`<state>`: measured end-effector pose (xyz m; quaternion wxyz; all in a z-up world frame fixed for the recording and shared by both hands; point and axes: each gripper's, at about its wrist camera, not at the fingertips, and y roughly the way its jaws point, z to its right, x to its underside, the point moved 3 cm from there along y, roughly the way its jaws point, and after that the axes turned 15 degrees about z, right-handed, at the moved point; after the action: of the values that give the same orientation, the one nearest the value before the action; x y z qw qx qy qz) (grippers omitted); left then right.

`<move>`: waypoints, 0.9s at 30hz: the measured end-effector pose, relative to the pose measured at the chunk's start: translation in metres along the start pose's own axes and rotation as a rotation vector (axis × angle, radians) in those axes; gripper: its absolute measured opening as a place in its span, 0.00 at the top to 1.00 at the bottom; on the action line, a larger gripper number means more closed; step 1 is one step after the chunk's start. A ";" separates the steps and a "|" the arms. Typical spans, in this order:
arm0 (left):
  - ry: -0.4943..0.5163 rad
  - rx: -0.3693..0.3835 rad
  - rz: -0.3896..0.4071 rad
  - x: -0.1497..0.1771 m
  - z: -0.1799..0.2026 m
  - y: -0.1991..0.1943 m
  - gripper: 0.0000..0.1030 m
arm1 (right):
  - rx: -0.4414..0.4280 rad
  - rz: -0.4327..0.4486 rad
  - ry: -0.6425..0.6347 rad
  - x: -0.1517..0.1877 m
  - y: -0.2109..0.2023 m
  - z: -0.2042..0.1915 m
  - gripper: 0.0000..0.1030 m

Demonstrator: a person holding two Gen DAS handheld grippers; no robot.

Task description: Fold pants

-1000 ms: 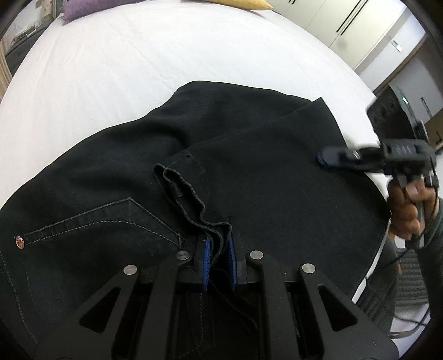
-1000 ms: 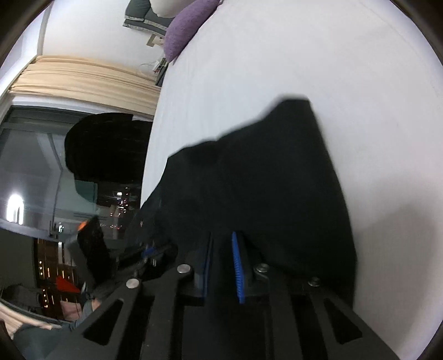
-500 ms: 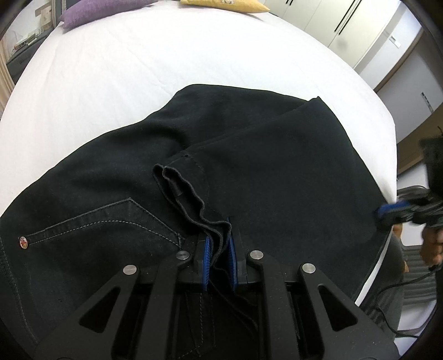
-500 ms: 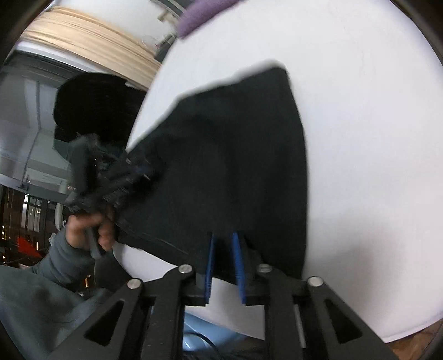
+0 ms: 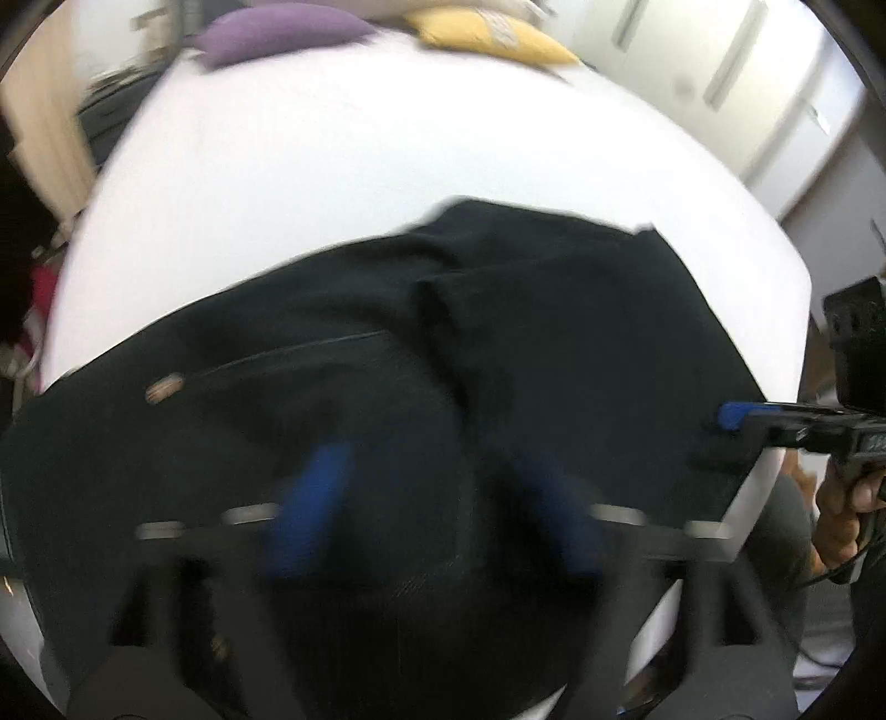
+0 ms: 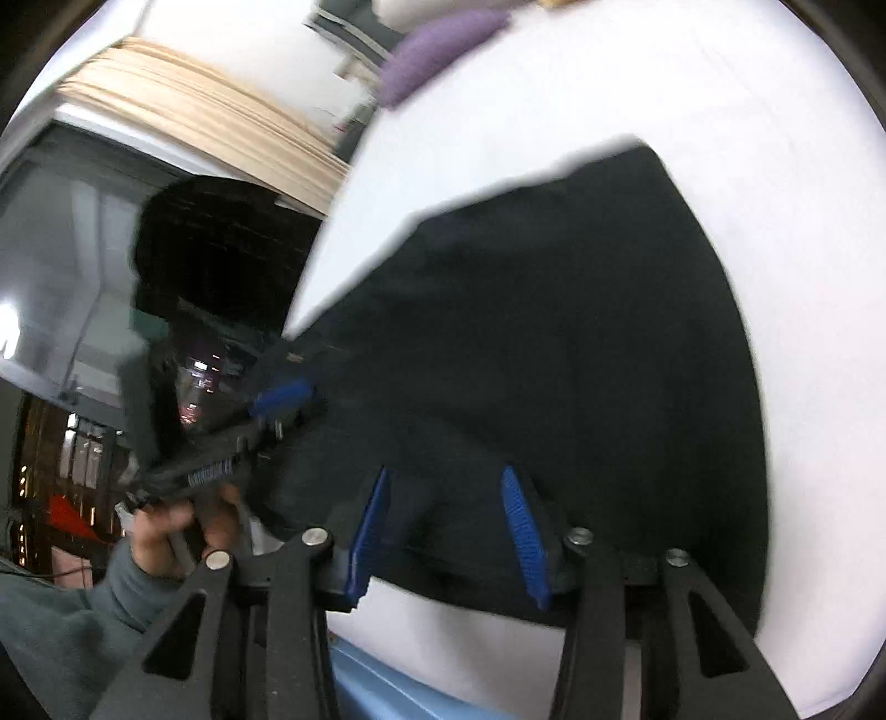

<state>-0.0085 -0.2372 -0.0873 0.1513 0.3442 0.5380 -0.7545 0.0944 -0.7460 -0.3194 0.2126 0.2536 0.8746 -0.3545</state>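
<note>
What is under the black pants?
The black pants lie on a white bed, which shows all around them. Whatever sits between the folded layers, or under them, is covered.

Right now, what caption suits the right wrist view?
Open right claw over black pants folded on a white bed, jaws just spread with nothing pinched.

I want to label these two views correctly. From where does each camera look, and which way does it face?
Left wrist: sits on the left gripper, looks down across the black denim pants toward the purple pillow; own blue-padded fingers and the right gripper show.
Right wrist: sits on the right gripper, looks along the pants' edge; the left gripper, a hand and a grey sleeve show.
Shared: pants, white bed, pillow.
</note>
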 end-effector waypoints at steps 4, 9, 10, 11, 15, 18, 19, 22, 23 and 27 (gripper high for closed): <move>-0.138 -0.045 0.084 0.022 -0.047 -0.067 0.12 | -0.158 0.087 0.017 -0.008 -0.001 -0.032 0.45; -0.429 -0.081 0.146 0.065 -0.123 -0.129 0.10 | -0.219 0.083 0.099 -0.010 0.037 -0.042 0.45; -0.494 -0.066 0.153 0.075 -0.135 -0.136 0.10 | -0.229 0.082 0.117 -0.008 0.043 -0.045 0.45; -0.562 -0.044 0.162 0.084 -0.147 -0.140 0.10 | -0.237 0.077 0.135 -0.007 0.049 -0.042 0.45; -0.752 0.065 0.227 0.109 -0.173 -0.148 0.10 | -0.260 0.053 0.173 -0.002 0.075 -0.052 0.45; -0.843 0.119 0.244 0.120 -0.179 -0.139 0.10 | -0.279 0.063 0.235 0.000 0.087 -0.049 0.43; -0.868 0.121 0.243 0.124 -0.183 -0.136 0.10 | -0.291 0.066 0.246 0.000 0.086 -0.051 0.43; -0.904 0.114 0.223 0.132 -0.187 -0.122 0.10 | -0.333 0.052 0.248 0.001 0.090 -0.060 0.43; -0.918 0.109 0.233 0.133 -0.192 -0.122 0.10 | -0.344 0.044 0.241 0.002 0.092 -0.063 0.43; -0.994 0.115 0.265 0.133 -0.200 -0.110 0.11 | -0.360 0.018 0.235 0.005 0.105 -0.071 0.43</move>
<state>-0.0984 0.0062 -0.1370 0.4640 0.0171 0.3106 -0.8294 0.1393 -0.6278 -0.3286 0.1542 0.2587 0.9403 -0.1586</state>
